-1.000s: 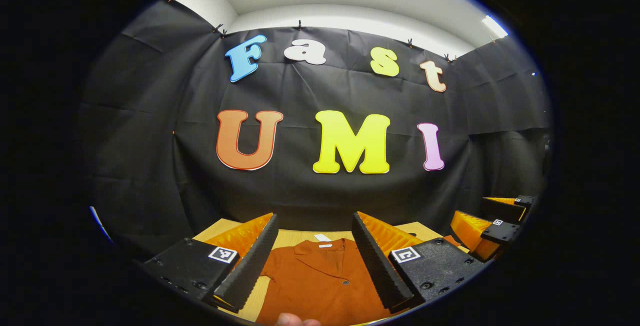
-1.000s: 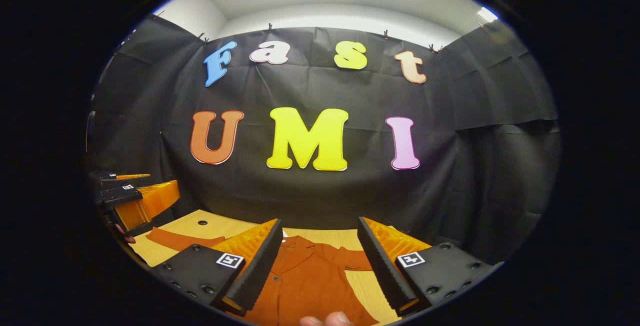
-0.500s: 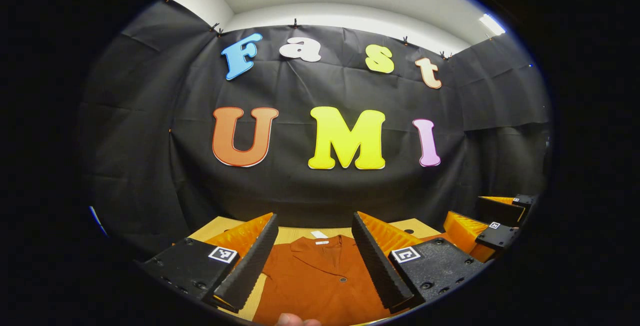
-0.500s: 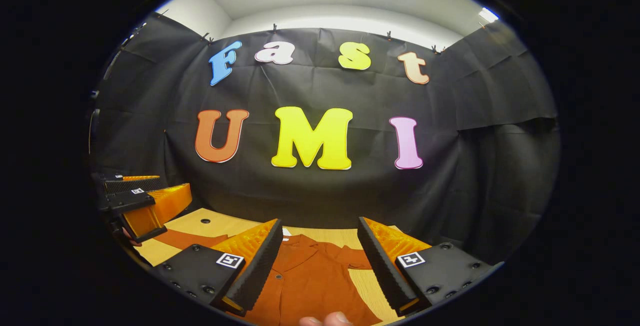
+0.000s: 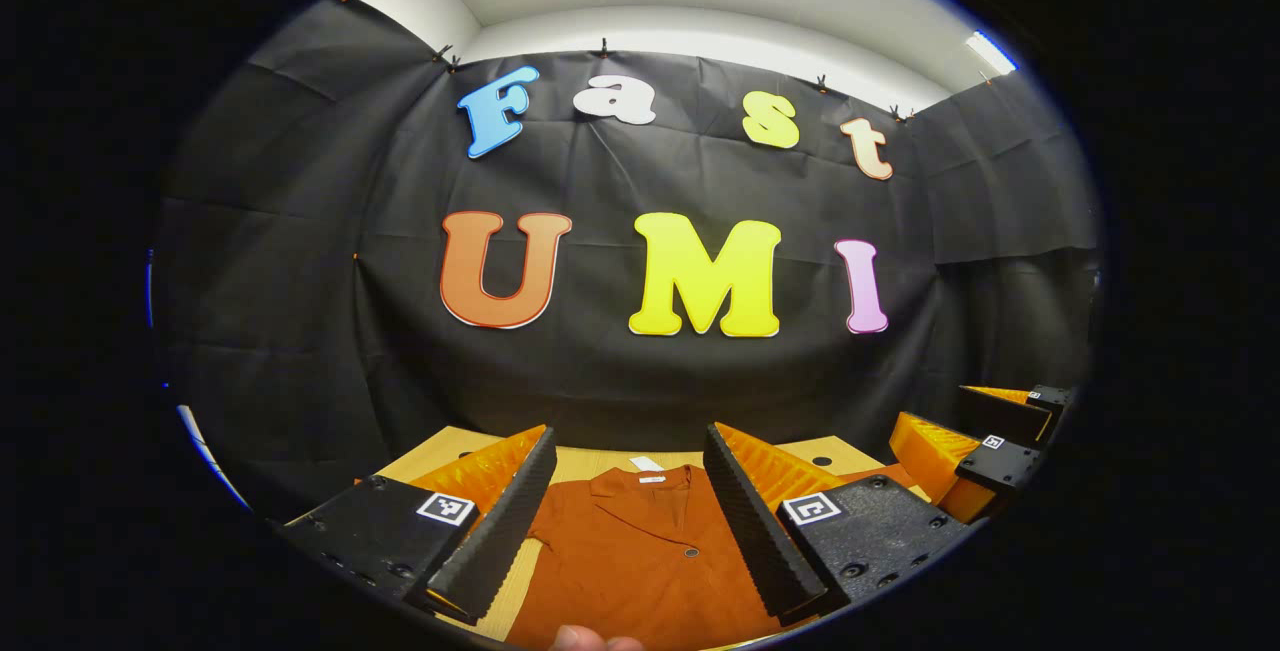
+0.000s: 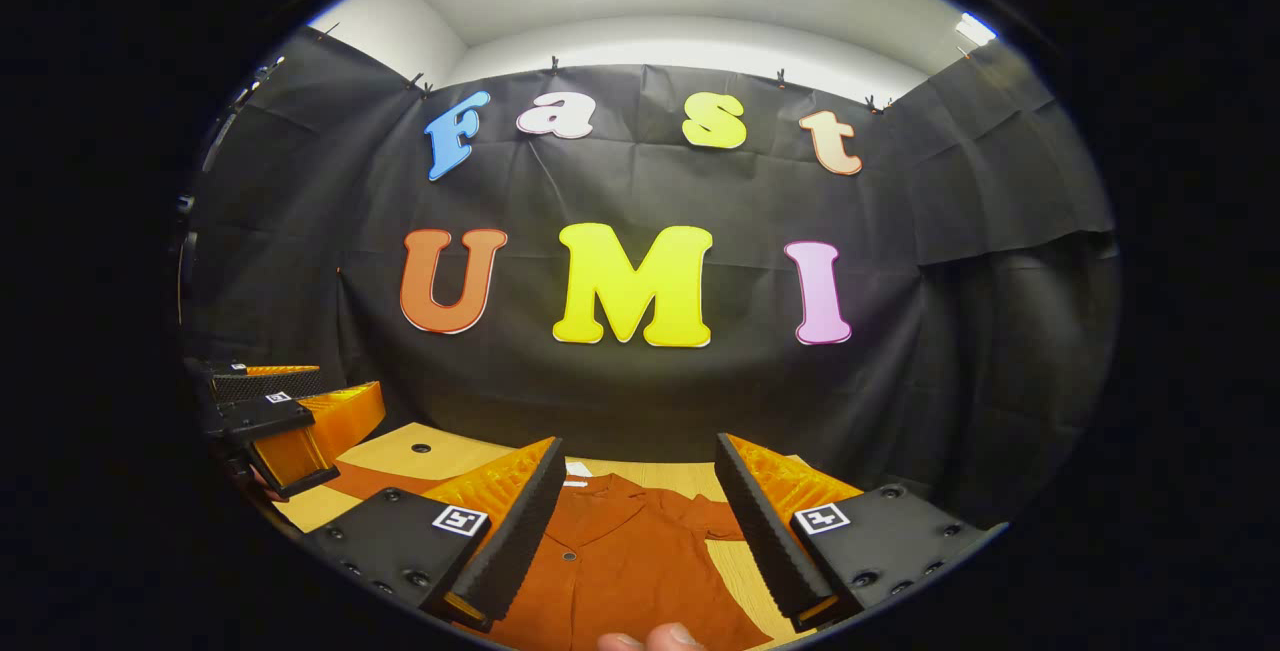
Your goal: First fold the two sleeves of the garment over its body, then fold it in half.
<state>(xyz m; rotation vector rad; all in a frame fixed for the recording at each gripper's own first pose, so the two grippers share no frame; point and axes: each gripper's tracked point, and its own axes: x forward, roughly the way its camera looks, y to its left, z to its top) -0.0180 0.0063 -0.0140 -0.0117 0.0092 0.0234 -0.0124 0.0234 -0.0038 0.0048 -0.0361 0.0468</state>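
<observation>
A rust-orange buttoned shirt [image 5: 640,556] lies flat on the wooden table [image 5: 450,449], collar toward the wall. My left gripper [image 5: 628,443] hovers open above its chest, holding nothing. In the right gripper view the same shirt [image 6: 620,571] spreads below my open right gripper [image 6: 640,446], which also holds nothing. One sleeve [image 6: 375,481] stretches out to the left and the other sleeve [image 6: 715,516] to the right. The left gripper [image 6: 345,383] hangs at the left above the long sleeve. In the left gripper view the right gripper [image 5: 940,421] hangs at the right.
A white label [image 5: 645,464] sits at the collar. The table has a small round hole [image 6: 421,449] near its far corner. Black cloth wall stands close behind the table. A person's fingertip [image 6: 650,639] shows at the bottom edge.
Both grippers drifted only slightly, so the scene shifts a little in each view. The shirt lies as before and both grippers stay open.
</observation>
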